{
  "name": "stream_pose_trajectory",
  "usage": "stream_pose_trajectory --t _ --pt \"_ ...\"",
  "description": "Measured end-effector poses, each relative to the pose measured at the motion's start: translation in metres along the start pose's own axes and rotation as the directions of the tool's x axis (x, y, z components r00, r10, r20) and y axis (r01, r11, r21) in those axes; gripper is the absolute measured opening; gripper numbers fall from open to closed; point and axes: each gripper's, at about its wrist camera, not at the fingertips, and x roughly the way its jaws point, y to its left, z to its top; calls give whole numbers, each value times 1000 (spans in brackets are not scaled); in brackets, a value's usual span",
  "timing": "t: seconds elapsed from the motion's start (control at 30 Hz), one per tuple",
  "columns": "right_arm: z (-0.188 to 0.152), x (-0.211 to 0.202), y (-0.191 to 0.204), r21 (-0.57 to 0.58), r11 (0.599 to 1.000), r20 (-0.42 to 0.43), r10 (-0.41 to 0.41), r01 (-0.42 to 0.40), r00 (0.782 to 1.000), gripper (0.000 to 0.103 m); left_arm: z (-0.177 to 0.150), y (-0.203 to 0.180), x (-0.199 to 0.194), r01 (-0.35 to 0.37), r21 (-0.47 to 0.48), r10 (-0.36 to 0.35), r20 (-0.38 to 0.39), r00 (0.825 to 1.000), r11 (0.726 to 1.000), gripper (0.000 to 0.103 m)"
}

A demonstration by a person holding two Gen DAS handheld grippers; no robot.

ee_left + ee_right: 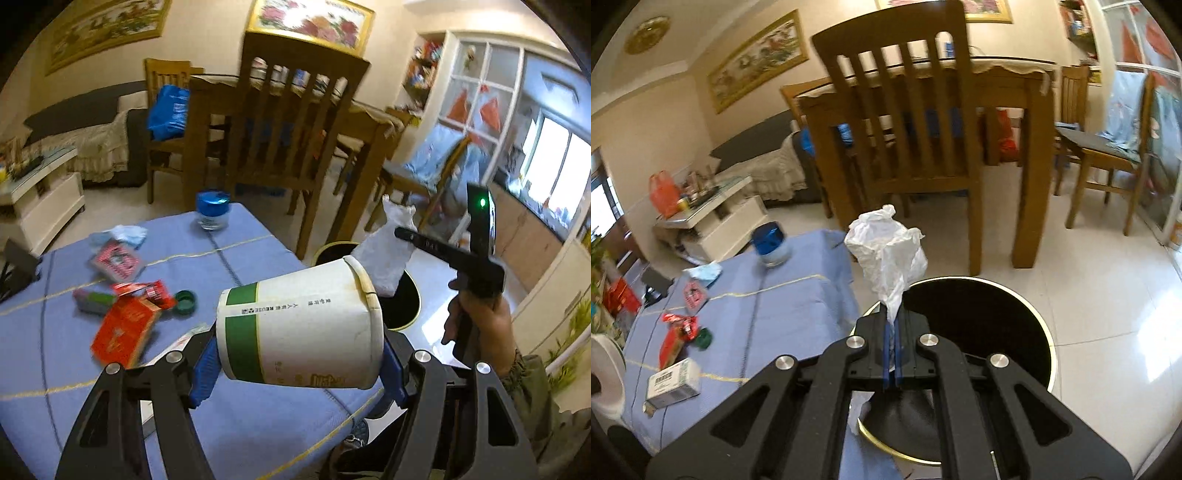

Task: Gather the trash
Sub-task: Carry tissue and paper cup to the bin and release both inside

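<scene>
My left gripper (299, 354) is shut on a white paper cup with green bands (299, 325), held sideways above the blue tablecloth near the table's right edge. My right gripper (894, 347) is shut on a crumpled white tissue (886, 251) and holds it over the round black bin with a gold rim (1049, 354). The bin (406, 299) and the tissue (384, 254) also show in the left wrist view, beyond the cup. Loose trash lies on the table: red wrappers (122, 328), a green bottle cap (184, 301), a patterned packet (116, 260) and a small box (674, 384).
A blue-lidded jar (213, 212) stands at the table's far edge. A light blue wad (123, 234) lies near it. A wooden chair (908, 122) and dining table stand close behind the bin. White tiled floor surrounds the bin.
</scene>
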Motion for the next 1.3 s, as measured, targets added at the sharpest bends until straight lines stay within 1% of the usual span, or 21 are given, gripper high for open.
stream_pose_trajectory --t 0.03,0.07,0.1,0.13,0.17,0.2,0.23,0.27,0.33,0.4,0.57,0.7,0.77,0.97,1.23,1.27,1.3 --pt "0 2 -4 9 1000 -3 -11 11 1000 2 5 -5 8 9 9 -9 -7 1000 1000 69" --pt "-1 8 -9 23 999 -26 -23 23 999 3 9 -8 16 16 15 -16 -13 1000 1000 69" --pt "-5 16 -14 36 998 -65 -41 43 997 8 14 -14 25 26 23 -26 -19 999 999 69" --pt "-11 28 -23 64 995 -122 -67 75 990 23 18 -19 33 35 30 -34 -25 999 999 69" --pt "-15 36 -32 99 991 -169 -72 89 983 35 20 -22 40 40 35 -39 -30 999 999 69" --pt "-16 39 -39 129 987 -183 -67 91 981 52 24 -28 49 48 39 -46 -39 998 998 69" --pt "-16 36 -49 172 981 -178 -61 92 982 56 26 -31 55 52 41 -50 -44 998 998 69" --pt "-15 29 -58 211 972 -148 -69 100 987 56 29 -35 64 53 45 -51 -51 997 998 69" --pt "-14 18 -68 248 962 -102 -91 114 991 64 33 -43 78 58 52 -55 -67 996 997 69" --pt "-14 8 -75 280 953 -60 -101 114 993 67 36 -53 94 64 62 -58 -89 994 996 69" --pt "-11 -5 -82 315 945 -4 -96 93 995 73 44 -74 127 58 102 -45 -127 991 993 69" --pt "-8 -28 -98 376 923 67 -117 84 991 79 50 -91 153 49 126 -29 -155 987 991 69" --pt "-9 -37 -106 407 910 93 -123 75 988 79 51 -99 165 43 141 -19 -167 986 989 69" --pt "-13 -44 -119 449 890 105 -136 75 985 81 52 -116 196 13 176 23 -202 979 984 69" --pt "-15 -49 -129 476 876 118 -149 76 982 83 51 -127 202 9 189 31 -210 977 982 69" --pt "-15 -48 -128 476 876 115 -149 77 982 83 50 -128 202 8 196 34 -210 977 981 70" --pt "-15 -47 -128 474 877 113 -148 77 983 83 49 -128 202 3 202 40 -210 977 979 74"
